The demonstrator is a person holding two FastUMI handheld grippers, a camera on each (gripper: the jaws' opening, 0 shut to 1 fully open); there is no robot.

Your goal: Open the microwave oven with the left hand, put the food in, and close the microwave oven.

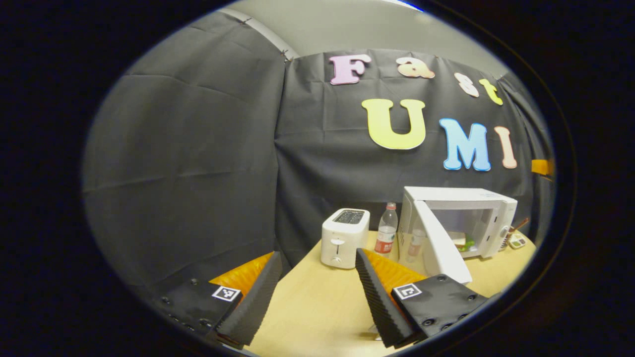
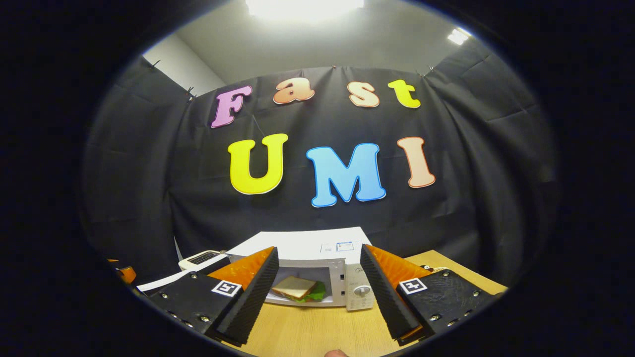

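Your left tongs (image 1: 315,292) stand wide apart over bare tabletop (image 1: 317,307), holding nothing. Your right tongs (image 2: 317,292) are spread just as wide and empty, facing the microwave (image 2: 317,248). Its door (image 1: 441,243) swings out toward the near left, its free edge close to your left tongs' right finger in the left gripper view. The sandwich (image 2: 297,288) lies inside the cavity, well back from the opening's front edge. Left of the microwave stand a bottle (image 1: 387,233) and a toaster (image 1: 344,237), near the tabletop's far edge. Between the toaster and your left tongs the wood is open.
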